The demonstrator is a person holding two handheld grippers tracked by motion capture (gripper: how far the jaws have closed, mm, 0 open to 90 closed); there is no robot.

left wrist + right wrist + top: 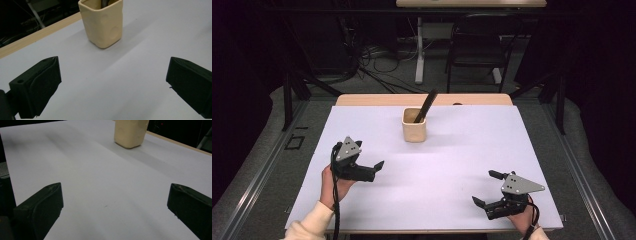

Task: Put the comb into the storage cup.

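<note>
Left tongs (371, 161): jaws spread wide, nothing between them, held low over the white sheet (447, 165), near and to the left of the cream cup (414, 124). Right tongs (488, 188): jaws equally wide apart, empty, well apart from the cup, near-right of it. Cup stands upright toward the bench's (362, 99) far edge; dark utensil (425, 106) leans inside, tilted right.

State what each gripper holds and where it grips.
Nothing is held. The left gripper and right gripper are open, apart from the cup.
</note>
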